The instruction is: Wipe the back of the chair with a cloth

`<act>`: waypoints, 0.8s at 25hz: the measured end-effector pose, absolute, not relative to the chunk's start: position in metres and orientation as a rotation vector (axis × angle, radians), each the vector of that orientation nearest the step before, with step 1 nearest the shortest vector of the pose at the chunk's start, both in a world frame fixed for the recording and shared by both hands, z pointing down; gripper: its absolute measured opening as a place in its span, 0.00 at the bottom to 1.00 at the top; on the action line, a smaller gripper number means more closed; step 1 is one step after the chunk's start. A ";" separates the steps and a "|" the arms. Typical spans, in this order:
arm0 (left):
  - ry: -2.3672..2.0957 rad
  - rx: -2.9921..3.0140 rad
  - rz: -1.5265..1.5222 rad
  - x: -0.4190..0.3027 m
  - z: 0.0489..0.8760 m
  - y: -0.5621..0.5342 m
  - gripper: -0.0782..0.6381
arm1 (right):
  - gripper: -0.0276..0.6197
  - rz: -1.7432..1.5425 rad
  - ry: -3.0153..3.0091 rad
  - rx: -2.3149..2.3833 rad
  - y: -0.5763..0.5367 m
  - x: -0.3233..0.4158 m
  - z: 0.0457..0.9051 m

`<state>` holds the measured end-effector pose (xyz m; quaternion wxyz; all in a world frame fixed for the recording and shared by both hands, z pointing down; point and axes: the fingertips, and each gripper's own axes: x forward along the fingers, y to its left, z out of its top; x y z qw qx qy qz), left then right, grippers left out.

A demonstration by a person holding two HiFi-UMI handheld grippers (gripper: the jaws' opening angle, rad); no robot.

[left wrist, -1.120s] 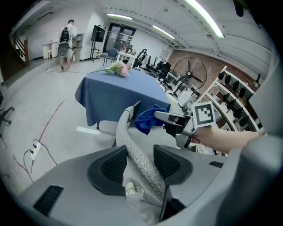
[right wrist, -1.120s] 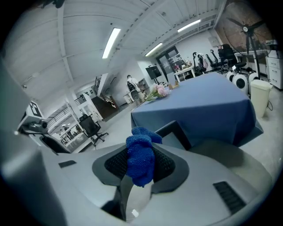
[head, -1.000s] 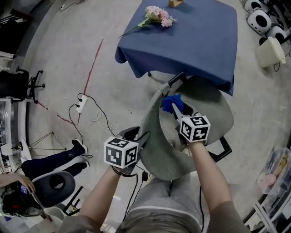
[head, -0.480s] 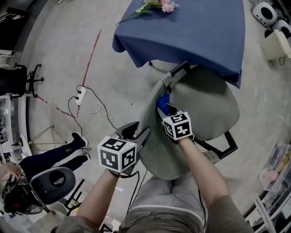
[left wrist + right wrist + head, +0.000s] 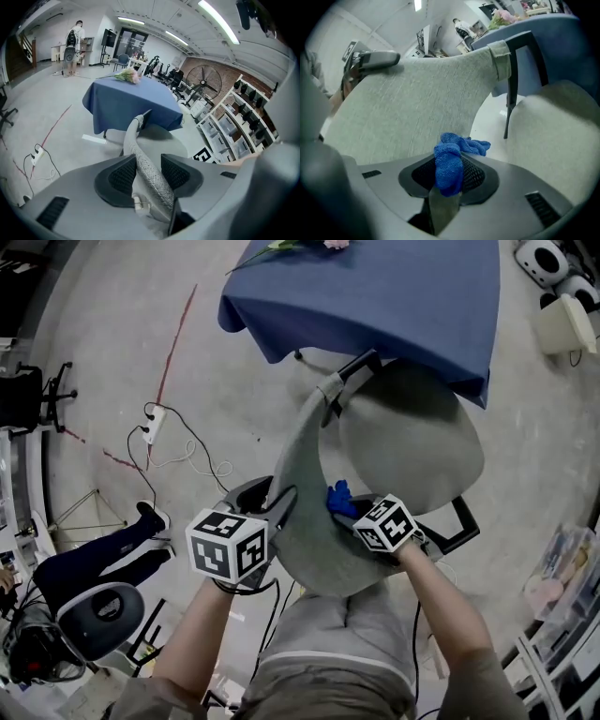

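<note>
- The chair point(image 5: 412, 427) stands before the counter point(image 5: 394, 296).
- Flowers point(image 5: 127, 75) lie on the counter.
- The cloth point(image 5: 339, 498), in the right tongs point(image 5: 345, 510), sits at the chair back point(image 5: 300, 474), on its seat side.
- A power strip point(image 5: 150, 423) lies on the floor point(image 5: 112, 334), left of the chair.

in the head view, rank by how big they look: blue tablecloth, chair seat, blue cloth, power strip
1. blue tablecloth
2. chair seat
3. blue cloth and power strip: both tiny, too alike to rank; the cloth sits nearer the camera.
</note>
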<state>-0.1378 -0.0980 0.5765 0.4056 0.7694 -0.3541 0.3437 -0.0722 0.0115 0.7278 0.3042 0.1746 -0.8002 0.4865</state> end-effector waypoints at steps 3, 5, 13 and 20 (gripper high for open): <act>-0.903 1.937 0.856 -0.139 0.576 -0.099 0.36 | 0.23 1.297 -2.037 0.342 0.055 -0.042 0.726; -0.909 1.936 0.855 -0.138 0.577 -0.099 0.36 | 0.23 1.262 -1.969 0.266 0.079 -0.017 0.726; -0.924 1.929 0.846 -0.138 0.578 -0.100 0.35 | 0.23 1.174 -1.740 0.192 0.112 0.043 0.730; -0.925 1.926 0.845 -0.137 0.579 -0.099 0.35 | 0.23 1.458 -1.972 0.297 0.054 -0.051 0.697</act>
